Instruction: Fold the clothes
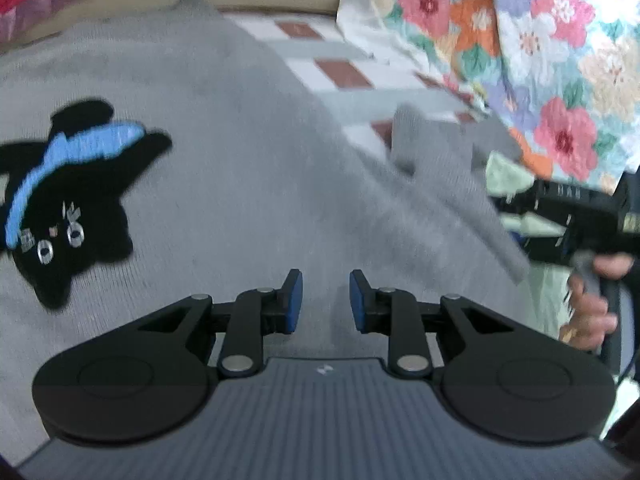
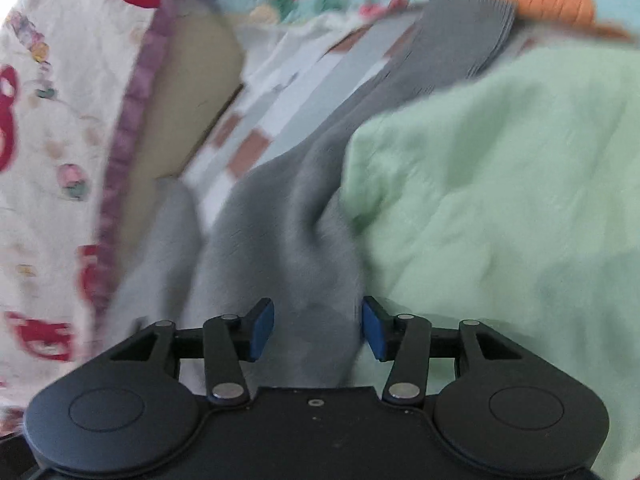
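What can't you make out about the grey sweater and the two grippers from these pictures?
- Grey sweater: left wrist view, its near hem is hidden behind the left gripper.
- Sleeve: right wrist view, motion blur hides whether the right gripper touches it.
- Cat patch: left edge cuts it off.

A bed is carrying everything, its checked sheet (image 1: 340, 72) of white, pale grey and brick-red squares showing bare toward the far edge. A grey sweater (image 1: 240, 184) with a black cat motif (image 1: 68, 208) is lying spread across the sheet, one sleeve (image 2: 452, 44) stretching out toward a flowered quilt (image 1: 540, 60) that is heaped on the bed's far right corner. A pale green cloth (image 2: 500, 200) is lying beside the sweater, touching its edge
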The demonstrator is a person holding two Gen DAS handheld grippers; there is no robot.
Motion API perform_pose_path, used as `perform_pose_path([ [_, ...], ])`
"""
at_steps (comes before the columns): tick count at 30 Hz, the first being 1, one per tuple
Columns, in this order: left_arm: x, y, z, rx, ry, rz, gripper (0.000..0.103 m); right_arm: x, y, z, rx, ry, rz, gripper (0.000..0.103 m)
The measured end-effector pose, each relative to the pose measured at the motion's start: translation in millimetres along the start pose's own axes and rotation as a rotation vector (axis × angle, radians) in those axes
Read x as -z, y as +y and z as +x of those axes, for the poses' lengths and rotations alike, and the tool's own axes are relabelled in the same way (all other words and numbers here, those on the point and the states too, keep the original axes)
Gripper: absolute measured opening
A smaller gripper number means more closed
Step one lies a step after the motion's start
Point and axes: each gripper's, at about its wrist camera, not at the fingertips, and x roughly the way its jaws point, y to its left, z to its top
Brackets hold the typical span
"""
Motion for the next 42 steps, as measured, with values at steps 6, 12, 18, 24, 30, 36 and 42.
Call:
perform_pose_path([
  [6, -18, -32, 13, -0.025, -0.022, 0.142, 0.025, -18, 22, -10, -0.131, -0.151, -0.079, 0.052],
  [12, -33, -54, 4, 0.072, -0.024, 0.165, 0.03, -36, 44, -24, -0.259, -0.308, -0.16, 0.007],
  [18, -18, -69, 36, 0.037, 0.148, 0.219, 0.038, -43, 42, -121, -0.019, -0.588, -0.321, 0.007],
  [24, -5, -73, 49, 0.037, 0.195, 0.224, 0.04, -34, 0, -104, 0.147, -0.464, -0.309, 0.006],
  [30, -19, -92, 46, 0.078, 0.119, 0.201, 0.049, -31, -23, -98, 0.125, -0.431, -0.234, 0.006],
  [36, -6, -113, 72, 0.049, 0.233, 0.279, 0.049, -39, -32, -98, -0.019, -0.384, -0.173, 0.012],
  [42, 4, -129, 81, -0.041, 0.259, 0.37, 0.054, -68, -54, -78, -0.06, -0.313, 0.072, 0.05],
])
